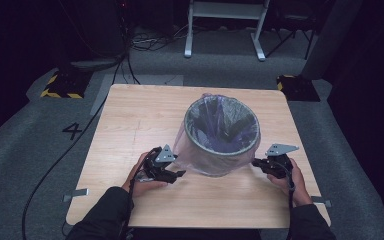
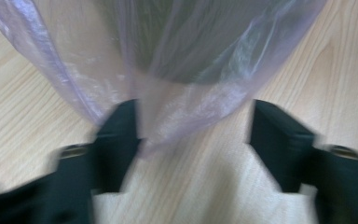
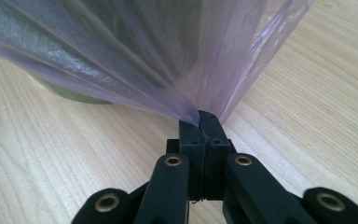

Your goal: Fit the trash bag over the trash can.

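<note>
Bin (image 1: pixel 222 131) mid-table (image 1: pixel 130 120) | bag (image 3: pixel 168 60) drapes it | floor cables (image 1: pixel 150 40) well apart

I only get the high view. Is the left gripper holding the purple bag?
Observer: No. The left gripper has its jaws apart, and the purple bag hangs loose between them.
Operator: What about the other one?
Observer: The right gripper is shut on a pinch of the bag, and folds fan out from its tips.
Operator: Is the bag pulled tight there?
Observer: Yes, it stretches from the bin down to the pinch just above the table.
</note>
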The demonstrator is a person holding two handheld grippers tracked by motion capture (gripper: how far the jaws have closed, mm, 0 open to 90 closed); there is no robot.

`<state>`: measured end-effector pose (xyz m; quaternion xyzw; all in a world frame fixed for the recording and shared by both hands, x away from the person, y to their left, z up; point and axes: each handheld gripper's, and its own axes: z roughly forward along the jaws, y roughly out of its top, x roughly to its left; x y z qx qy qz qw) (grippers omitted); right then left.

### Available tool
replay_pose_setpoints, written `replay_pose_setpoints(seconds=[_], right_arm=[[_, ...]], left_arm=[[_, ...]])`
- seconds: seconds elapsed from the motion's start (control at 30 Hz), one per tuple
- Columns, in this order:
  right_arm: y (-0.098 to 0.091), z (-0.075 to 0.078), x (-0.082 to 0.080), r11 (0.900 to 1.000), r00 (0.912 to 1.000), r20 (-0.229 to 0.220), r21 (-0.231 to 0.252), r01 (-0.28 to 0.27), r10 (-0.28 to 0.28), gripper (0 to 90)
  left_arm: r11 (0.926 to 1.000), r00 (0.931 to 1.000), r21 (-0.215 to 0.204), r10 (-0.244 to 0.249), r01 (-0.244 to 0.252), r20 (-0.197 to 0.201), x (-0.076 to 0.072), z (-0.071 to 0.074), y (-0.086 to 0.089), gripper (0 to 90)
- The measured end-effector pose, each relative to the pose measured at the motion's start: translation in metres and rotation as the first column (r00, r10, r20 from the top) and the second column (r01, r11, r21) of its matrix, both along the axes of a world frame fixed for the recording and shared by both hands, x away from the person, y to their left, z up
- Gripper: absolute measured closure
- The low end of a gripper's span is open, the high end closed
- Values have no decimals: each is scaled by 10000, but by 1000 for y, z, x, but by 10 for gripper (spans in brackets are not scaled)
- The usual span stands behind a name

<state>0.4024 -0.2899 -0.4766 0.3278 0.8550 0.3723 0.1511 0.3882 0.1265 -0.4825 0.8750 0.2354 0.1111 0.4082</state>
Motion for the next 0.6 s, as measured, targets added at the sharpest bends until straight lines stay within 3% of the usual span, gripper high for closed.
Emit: replay_pose_setpoints(seconds=[0.07,0.17,0.23,0.47,0.6], right_arm=[[-2,0,0,9999,10000,21,123,76,-76,896],[-4,0,-1,9996,9998,67,197,186,-187,865],[-5,1,-2,9995,9996,138,225,235,-238,800],[-10,5,-8,9984,9998,95,543,142,-147,444],[-16,8,-15,9964,9995,270,845,110,-133,324]], left_arm=[[9993,9998,-329,160,-165,-148,-3,4,5,173],[9981,9995,-537,299,-302,-64,-12,7,13,154],[9983,9990,-392,438,-438,-15,-19,7,17,156],[9991,9994,261,333,-331,-94,-39,1,27,156],[9974,9987,569,467,-453,-220,-46,-3,31,156]])
